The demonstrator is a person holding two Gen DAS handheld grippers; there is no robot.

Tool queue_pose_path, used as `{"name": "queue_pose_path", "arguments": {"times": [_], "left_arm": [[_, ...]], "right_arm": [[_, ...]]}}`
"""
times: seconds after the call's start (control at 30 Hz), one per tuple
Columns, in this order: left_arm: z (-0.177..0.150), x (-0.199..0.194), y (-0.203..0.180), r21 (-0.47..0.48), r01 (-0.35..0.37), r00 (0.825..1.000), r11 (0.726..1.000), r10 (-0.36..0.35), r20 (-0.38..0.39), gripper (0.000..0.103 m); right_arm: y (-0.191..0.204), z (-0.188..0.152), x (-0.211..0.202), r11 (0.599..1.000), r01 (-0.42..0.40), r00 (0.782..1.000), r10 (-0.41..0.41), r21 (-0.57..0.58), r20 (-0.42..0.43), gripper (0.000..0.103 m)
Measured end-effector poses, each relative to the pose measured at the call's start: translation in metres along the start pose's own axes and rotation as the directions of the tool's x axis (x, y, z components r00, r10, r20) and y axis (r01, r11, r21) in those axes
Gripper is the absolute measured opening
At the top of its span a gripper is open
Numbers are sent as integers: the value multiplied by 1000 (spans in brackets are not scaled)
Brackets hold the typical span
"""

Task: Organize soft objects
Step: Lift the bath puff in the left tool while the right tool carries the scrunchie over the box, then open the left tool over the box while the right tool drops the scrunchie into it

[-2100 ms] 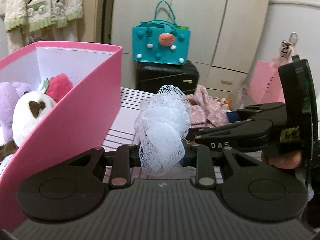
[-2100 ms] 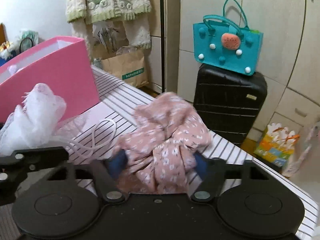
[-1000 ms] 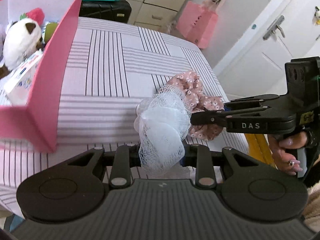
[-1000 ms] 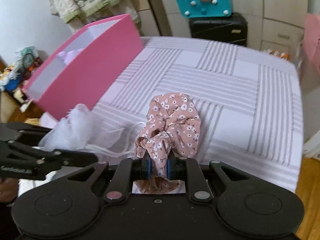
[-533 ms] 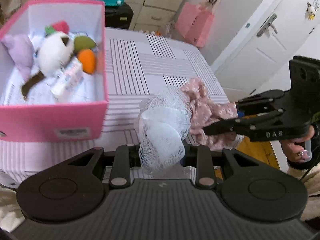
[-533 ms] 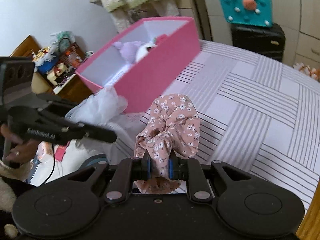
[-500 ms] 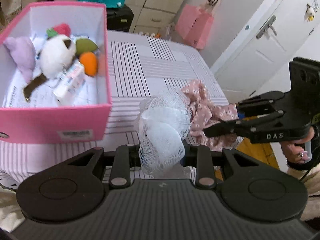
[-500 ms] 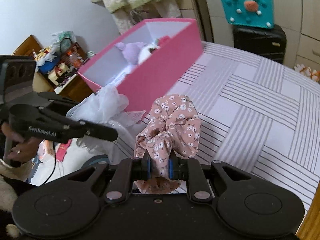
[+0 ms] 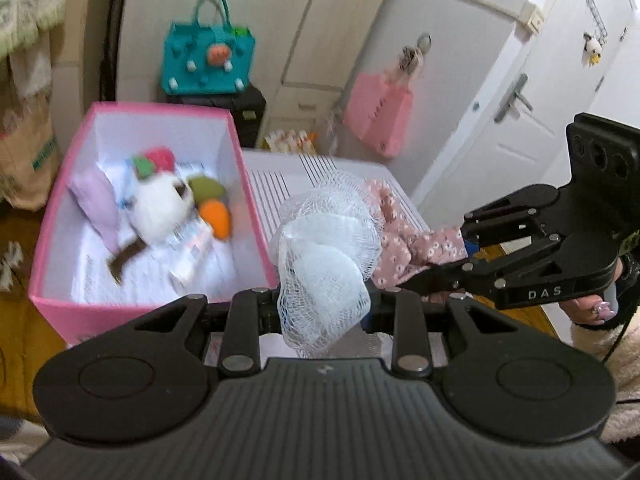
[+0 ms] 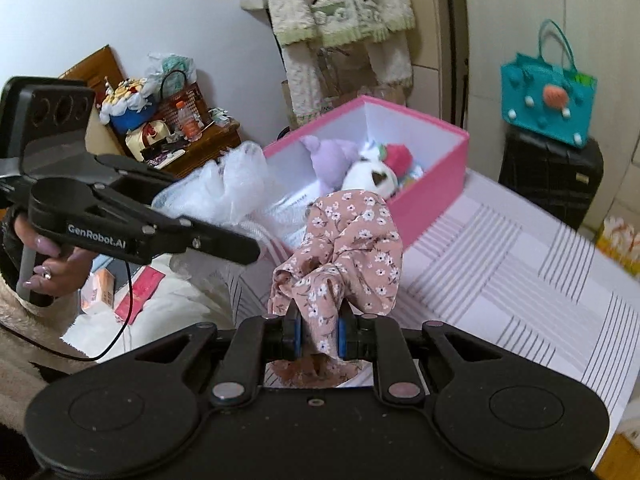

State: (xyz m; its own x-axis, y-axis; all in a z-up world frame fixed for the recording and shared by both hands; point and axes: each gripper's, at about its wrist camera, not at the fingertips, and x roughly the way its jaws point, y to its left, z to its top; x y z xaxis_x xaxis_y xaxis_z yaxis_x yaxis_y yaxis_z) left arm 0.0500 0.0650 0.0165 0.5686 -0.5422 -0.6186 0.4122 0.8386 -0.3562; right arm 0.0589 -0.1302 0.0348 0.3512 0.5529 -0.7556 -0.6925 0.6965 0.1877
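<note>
The left gripper (image 9: 322,312) clenches a white mesh bath pouf (image 9: 326,256); the right gripper (image 10: 318,334) clenches a pink floral fabric scrunchie (image 10: 348,240). The open pink cardboard box (image 9: 60,312) lies far-left of both, its long axis running away, the left gripper nearer.

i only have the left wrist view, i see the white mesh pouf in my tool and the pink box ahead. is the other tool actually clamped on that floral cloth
Observer: Yes. In the right wrist view the right tool has its blue pads closed on a fold of the pink floral scrunchie.
Operator: does it hang free or drag on the table
Observer: It hangs free above the striped tablecloth.
Operator: whats on the far side of the box, i cant see past it
Observer: Beyond the pink box stands a wooden side table, cluttered with a bottle and bags.
Operator: and my pouf from there
Observer: The white mesh pouf sits at the tip of the left tool, close to the box's near end.
</note>
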Motion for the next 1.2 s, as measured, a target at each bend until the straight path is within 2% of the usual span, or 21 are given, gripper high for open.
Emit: {"name": "queue_pose_path", "arguments": {"times": [0.1,0.23,0.33,0.57,0.73,0.97,1.13,1.17,1.2], "left_arm": [[8,-11,10,8,-22,998,1000,22,57,29],[17,-20,35,-29,-36,992,999,39,124,29],[24,-19,51,-39,-74,986,997,79,150,29],[31,13,89,-36,-195,975,980,198,103,30],[32,36,107,1,-312,945,950,310,104,30],[32,59,115,36,-262,965,964,261,24,31],[40,72,119,40,-232,973,972,232,-11,33],[40,73,120,37,-236,972,971,237,-8,34],[41,74,120,39,-244,970,969,244,-3,39]], "right_arm": [[2,14,4,1000,5,1000,-5,-15,15,21],[-3,33,12,1000,16,998,-15,-18,55,21],[-6,51,23,1000,21,997,-20,-21,77,21],[-22,92,61,998,56,993,-53,-25,106,21],[-35,114,94,993,111,988,-107,-36,116,21],[-53,133,144,988,147,989,-145,-43,41,22],[-66,139,177,975,221,975,-222,-31,-22,22],[-68,139,181,971,238,971,-239,-27,-32,24],[-69,139,184,968,250,967,-250,-24,-36,33]]}}
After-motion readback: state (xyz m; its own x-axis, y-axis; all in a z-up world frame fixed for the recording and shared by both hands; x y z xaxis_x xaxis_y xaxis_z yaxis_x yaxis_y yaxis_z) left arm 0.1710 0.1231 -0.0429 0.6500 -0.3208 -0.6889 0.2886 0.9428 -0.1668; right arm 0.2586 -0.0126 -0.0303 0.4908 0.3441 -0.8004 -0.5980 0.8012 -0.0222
